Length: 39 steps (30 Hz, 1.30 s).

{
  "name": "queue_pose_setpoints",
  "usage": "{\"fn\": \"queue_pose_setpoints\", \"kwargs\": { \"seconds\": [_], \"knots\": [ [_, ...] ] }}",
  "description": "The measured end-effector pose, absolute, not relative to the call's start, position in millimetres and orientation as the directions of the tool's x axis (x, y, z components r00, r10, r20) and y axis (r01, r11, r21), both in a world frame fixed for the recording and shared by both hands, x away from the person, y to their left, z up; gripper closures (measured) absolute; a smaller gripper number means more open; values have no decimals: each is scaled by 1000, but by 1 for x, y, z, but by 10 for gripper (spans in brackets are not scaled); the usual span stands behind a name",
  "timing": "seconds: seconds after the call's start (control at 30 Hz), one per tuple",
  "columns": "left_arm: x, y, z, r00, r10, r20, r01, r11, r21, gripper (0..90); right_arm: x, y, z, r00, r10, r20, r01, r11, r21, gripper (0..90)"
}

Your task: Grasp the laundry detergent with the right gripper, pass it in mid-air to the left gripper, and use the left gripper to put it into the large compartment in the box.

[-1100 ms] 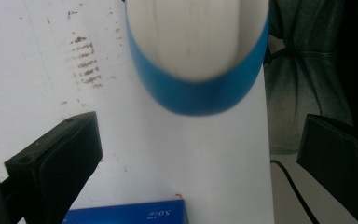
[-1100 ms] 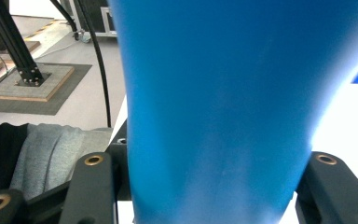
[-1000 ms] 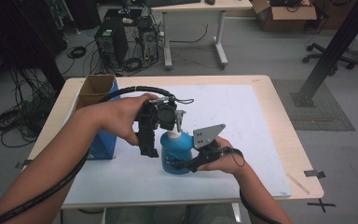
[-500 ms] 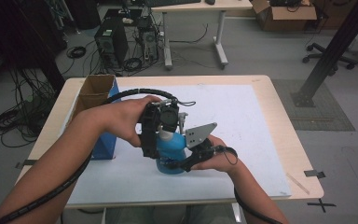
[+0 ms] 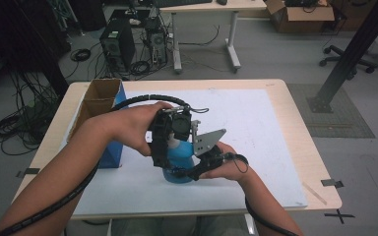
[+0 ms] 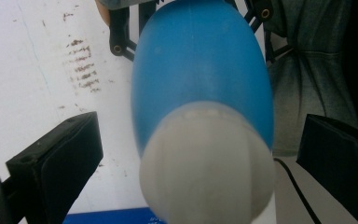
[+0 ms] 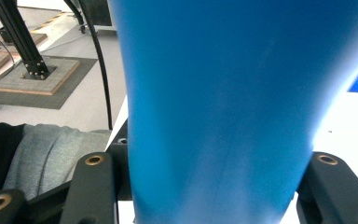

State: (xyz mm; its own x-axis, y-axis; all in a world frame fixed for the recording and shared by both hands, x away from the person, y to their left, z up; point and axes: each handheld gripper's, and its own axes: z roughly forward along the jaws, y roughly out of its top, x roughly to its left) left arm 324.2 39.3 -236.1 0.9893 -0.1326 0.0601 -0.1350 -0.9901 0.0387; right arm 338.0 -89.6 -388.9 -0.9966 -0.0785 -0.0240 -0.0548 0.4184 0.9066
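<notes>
Holding blue bottle [image 5: 179,156] upright on desk [image 5: 295,147], your right gripper [image 5: 193,172] clamps its base; your left gripper [image 6: 200,154] above, jaws wide astride white cap [image 6: 207,161], straight down bottle's axis.

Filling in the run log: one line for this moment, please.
right gripper: shut on blue bottle | left gripper: open, jaws either side of white cap | bottle upright on table
</notes>
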Motion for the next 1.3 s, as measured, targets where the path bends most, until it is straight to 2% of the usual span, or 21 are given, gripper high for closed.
{"fn": "queue_pose_setpoints", "kwargs": {
  "seconds": [1.03,1.3],
  "knots": [
    [316,37,-240,977,-168,129,-171,-985,13,80,337,-82,-383,-996,-82,-29,-60,415,908,440],
    [316,36,-240,976,-176,128,-179,-984,10,132,336,-83,-383,-996,-80,-31,-62,415,908,440]
  ]
}}
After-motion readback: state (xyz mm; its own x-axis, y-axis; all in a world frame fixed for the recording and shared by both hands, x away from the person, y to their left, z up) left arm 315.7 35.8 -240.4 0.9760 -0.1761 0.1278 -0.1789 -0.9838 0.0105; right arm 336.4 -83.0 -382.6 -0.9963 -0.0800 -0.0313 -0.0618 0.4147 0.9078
